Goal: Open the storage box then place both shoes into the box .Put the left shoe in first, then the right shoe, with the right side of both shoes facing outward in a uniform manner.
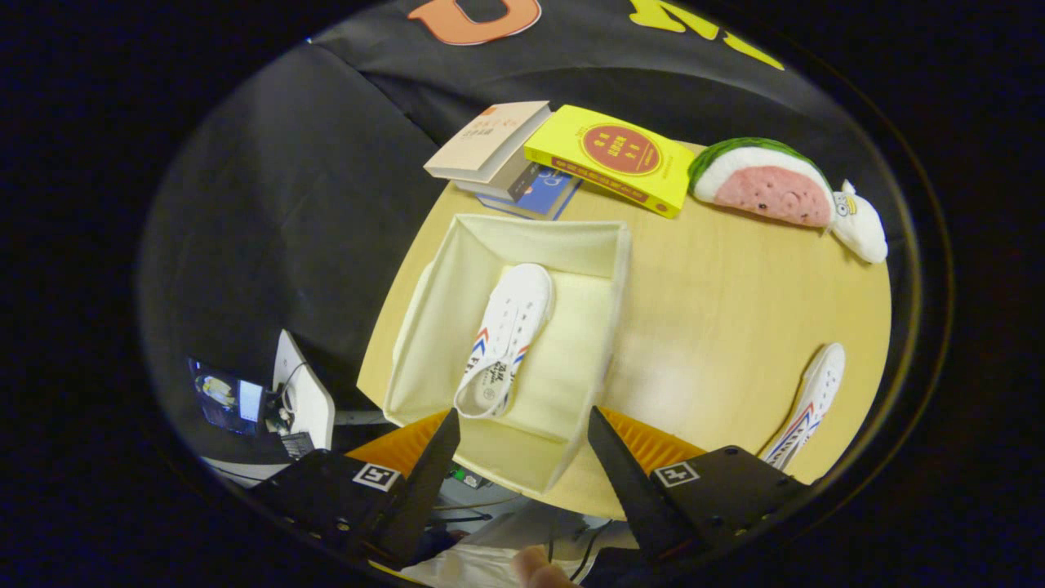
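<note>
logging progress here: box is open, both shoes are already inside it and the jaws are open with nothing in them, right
Not quite. The gripper view shows one shoe lying in the open storage box; the other shoe is still out on the table, to the box's right. The rest holds: the gripper has its jaws open and empty, above the box's near edge.

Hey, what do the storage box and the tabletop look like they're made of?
The storage box looks like soft cream fabric: its matte walls sag and crease. The tabletop looks like pale wood or laminate, smooth with faint grain; I can't tell which. The open gripper hovers over the box's near edge.
</note>
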The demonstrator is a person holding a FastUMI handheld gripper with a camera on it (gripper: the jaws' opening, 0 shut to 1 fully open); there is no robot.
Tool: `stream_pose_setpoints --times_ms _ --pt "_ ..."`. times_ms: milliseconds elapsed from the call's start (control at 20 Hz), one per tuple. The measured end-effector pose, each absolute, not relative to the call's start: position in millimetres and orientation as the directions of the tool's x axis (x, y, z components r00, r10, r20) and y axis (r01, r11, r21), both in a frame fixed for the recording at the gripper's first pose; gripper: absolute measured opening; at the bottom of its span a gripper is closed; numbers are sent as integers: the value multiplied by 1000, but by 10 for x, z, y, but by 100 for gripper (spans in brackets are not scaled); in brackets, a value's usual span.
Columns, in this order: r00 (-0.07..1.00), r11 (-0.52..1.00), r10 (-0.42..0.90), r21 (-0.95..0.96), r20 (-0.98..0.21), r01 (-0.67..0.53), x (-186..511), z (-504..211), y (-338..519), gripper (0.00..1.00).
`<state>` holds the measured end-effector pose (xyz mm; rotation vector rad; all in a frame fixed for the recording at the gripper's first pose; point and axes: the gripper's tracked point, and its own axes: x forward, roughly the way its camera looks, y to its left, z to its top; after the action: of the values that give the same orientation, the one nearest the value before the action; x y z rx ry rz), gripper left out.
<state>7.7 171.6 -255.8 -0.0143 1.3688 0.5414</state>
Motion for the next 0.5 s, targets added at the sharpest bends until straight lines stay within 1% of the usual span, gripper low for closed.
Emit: stream_pose_setpoints --times_ms 200,350,500 --pt "104 900 357 312 -928 -303 95 -2644 950 97" --pt "145 922 327 281 -934 -268 184 -2805 297 96" --pt "141 942 297 266 -945 -204 178 -3057 -324 96"
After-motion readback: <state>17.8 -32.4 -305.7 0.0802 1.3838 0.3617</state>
